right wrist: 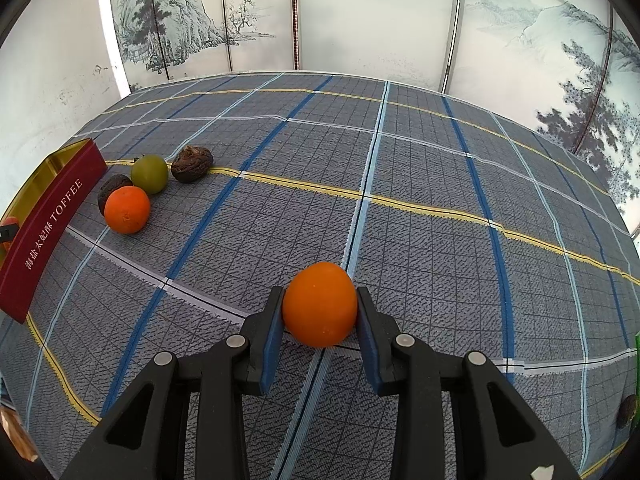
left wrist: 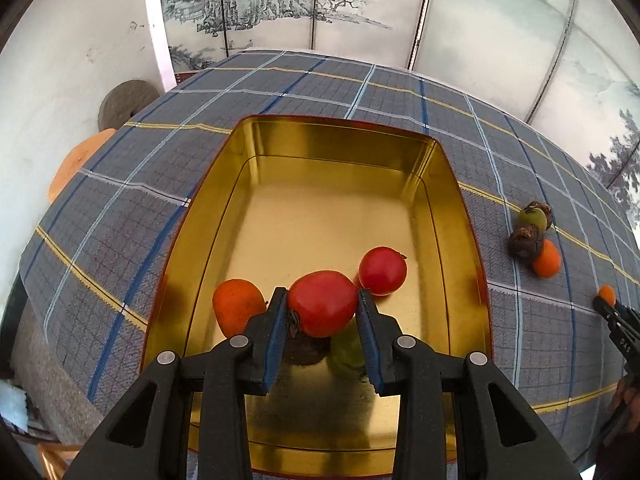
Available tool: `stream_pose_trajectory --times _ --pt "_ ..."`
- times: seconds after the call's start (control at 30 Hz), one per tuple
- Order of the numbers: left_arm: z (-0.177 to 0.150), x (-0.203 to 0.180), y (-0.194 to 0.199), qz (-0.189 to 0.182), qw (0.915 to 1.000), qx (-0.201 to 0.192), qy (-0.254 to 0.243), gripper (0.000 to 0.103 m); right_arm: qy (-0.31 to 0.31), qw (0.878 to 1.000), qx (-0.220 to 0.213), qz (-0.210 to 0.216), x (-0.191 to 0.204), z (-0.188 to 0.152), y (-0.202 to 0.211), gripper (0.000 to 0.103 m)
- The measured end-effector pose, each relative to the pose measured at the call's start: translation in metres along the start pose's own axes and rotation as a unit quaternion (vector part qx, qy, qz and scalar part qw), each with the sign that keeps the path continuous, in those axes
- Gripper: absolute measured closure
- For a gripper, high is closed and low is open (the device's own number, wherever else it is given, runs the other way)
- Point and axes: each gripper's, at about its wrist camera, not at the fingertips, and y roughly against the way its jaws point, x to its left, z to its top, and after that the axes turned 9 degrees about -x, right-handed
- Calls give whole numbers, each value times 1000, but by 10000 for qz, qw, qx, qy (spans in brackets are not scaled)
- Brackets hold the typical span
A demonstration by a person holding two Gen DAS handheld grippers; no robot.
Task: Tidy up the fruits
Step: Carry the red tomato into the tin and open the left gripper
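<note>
Holding a red fruit [left wrist: 322, 304] over the tin [left wrist: 468, 216], my left claw [left wrist: 322, 306] was clamped; my right claw [right wrist: 320, 308], clamping an orange fruit [right wrist: 320, 304], had the tin on its left.
</note>
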Motion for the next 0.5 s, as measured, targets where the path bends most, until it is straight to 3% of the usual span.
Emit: stream_pose_trajectory --times 0.5 --pt "2 4 -1 -50 10000 66 1 67 8 10000 2 -7 0 0 0 70"
